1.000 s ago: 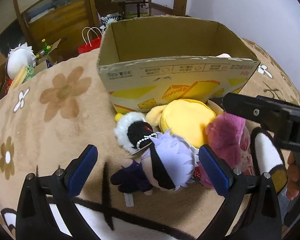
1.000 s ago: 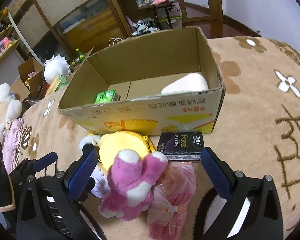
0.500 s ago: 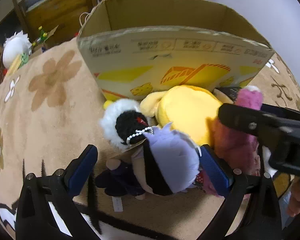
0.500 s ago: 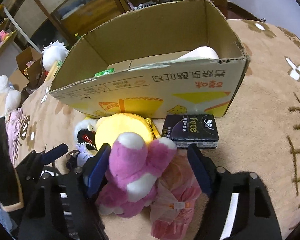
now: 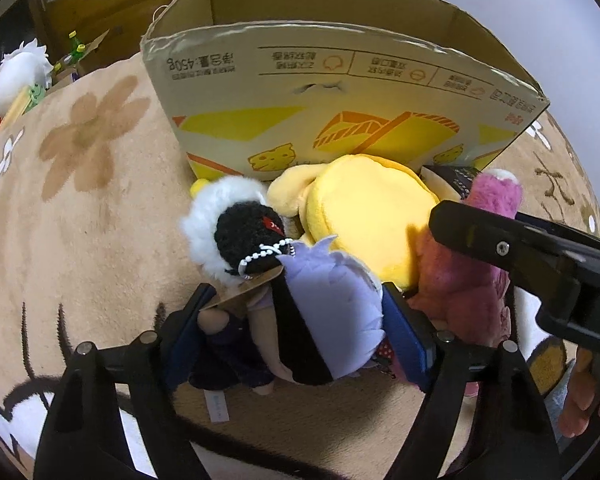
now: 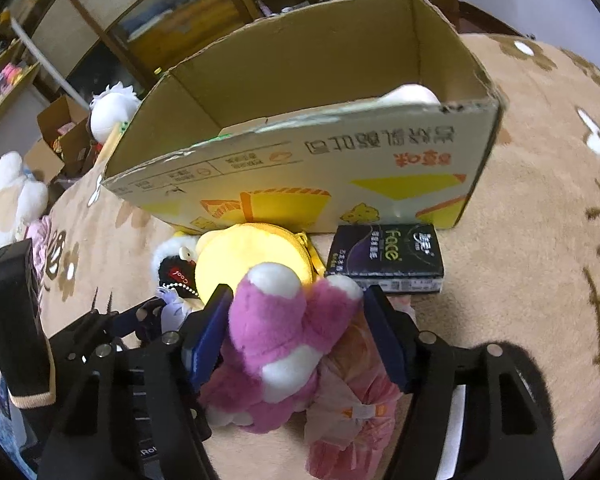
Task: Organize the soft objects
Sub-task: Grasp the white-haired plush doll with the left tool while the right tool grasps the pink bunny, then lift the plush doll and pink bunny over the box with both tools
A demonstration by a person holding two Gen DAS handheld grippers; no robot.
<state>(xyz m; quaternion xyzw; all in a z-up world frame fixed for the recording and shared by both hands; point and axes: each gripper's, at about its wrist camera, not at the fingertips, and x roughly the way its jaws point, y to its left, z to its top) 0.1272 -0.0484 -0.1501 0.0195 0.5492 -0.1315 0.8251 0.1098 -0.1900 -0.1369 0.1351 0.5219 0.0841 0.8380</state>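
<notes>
My left gripper is shut on a doll with lilac hair and a dark outfit, which lies on the rug. My right gripper is shut on a pink and white plush toy; that plush also shows in the left wrist view. A yellow round plush and a black and white fuzzy plush lie between them and an open cardboard box. A white soft object lies inside the box at its right.
A dark tissue pack lies against the box front. A pink crinkly bag lies under the right gripper. The beige flower rug stretches left and right. A white plush and small boxes stand far left.
Both grippers moved forward and down onto the toys and closed: the left onto the lilac-haired doll, the right onto the pink plush. The box looms closer.
</notes>
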